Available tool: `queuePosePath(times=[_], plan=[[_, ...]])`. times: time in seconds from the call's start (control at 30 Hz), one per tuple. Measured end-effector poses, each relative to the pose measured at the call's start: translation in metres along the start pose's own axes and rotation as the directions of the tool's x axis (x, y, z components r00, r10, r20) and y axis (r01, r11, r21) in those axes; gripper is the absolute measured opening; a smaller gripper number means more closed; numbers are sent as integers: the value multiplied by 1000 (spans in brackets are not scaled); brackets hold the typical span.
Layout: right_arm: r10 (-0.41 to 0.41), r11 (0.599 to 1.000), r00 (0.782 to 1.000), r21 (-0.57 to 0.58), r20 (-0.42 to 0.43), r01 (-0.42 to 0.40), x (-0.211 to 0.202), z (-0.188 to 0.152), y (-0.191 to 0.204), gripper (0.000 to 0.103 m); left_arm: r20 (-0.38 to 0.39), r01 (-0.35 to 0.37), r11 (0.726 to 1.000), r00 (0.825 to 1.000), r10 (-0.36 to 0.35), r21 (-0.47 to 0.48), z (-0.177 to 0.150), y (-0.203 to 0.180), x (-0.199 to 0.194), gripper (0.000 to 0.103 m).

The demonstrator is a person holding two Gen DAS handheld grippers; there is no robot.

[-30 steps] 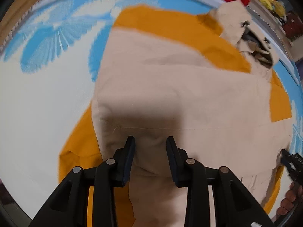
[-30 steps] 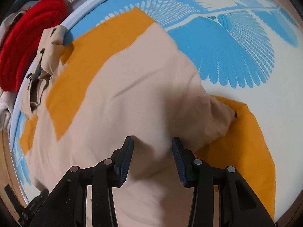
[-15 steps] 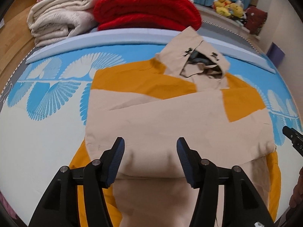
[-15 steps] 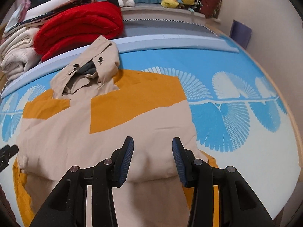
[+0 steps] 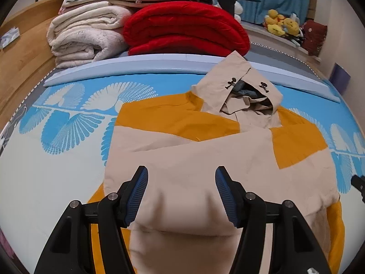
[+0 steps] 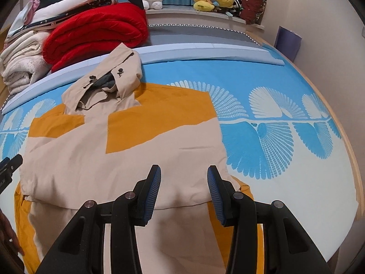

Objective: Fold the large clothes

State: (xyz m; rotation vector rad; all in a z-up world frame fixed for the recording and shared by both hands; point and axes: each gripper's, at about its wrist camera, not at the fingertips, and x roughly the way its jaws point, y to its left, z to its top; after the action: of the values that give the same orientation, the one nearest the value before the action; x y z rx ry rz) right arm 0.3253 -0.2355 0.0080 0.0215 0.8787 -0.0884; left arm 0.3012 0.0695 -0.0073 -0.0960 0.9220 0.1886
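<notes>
A beige and orange hooded jacket (image 5: 205, 155) lies flat on the bed, with its beige sleeves folded across the body and its hood (image 5: 241, 86) at the far end. My left gripper (image 5: 181, 182) hovers above the jacket's near fold. Its jaws are opening and nothing is between them. In the right wrist view the same jacket (image 6: 114, 159) lies below my right gripper (image 6: 183, 182), which is open and empty above the near right part. The tip of each gripper shows at the edge of the other's view.
The bed sheet (image 5: 57, 159) is white with blue fan prints. At the head end are a folded red blanket (image 5: 184, 29), cream blankets (image 5: 84, 36) and plush toys (image 5: 280, 25). Wooden boards (image 5: 20, 52) stand at the left, a wall (image 6: 330, 45) at the right.
Both grippers have risen from close over the jacket and tilted up, so the whole jacket and the blankets show now. The left jaws have widened. The right jaws keep the same gap.
</notes>
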Motion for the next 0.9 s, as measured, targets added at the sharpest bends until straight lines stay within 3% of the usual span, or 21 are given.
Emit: queuePosePath(times=[0.1, 0.23, 0.43, 0.67, 0.83, 0.87, 0.9], plan=[[6, 1000, 1000, 10, -15, -5, 4, 1, -7, 44, -9, 17, 1000, 1000, -17, 3, 1, -5, 4, 57], [5, 1000, 1000, 17, -18, -5, 4, 2, -17, 44, 31, -28, 998, 999, 27, 57, 2, -18, 3, 57], [19, 999, 999, 50, -33, -18, 6, 4, -32, 44, 77, -32, 993, 997, 24, 110, 9, -29, -3, 57], [32, 997, 999, 76, -36, -29, 5, 7, -48, 44, 79, -31, 989, 997, 19, 147, 14, -34, -6, 30], [58, 993, 998, 102, -26, -56, 3, 12, -57, 43, 35, 14, 994, 999, -18, 104, 42, -36, 7, 18], [60, 993, 998, 102, -22, -57, 2, 13, -57, 40, 24, 20, 995, 999, -23, 98, 50, -38, 14, 17], [63, 993, 998, 102, -18, -61, 1, 13, -58, 29, 14, 18, 995, 1000, -20, 96, 59, -40, 21, 17]])
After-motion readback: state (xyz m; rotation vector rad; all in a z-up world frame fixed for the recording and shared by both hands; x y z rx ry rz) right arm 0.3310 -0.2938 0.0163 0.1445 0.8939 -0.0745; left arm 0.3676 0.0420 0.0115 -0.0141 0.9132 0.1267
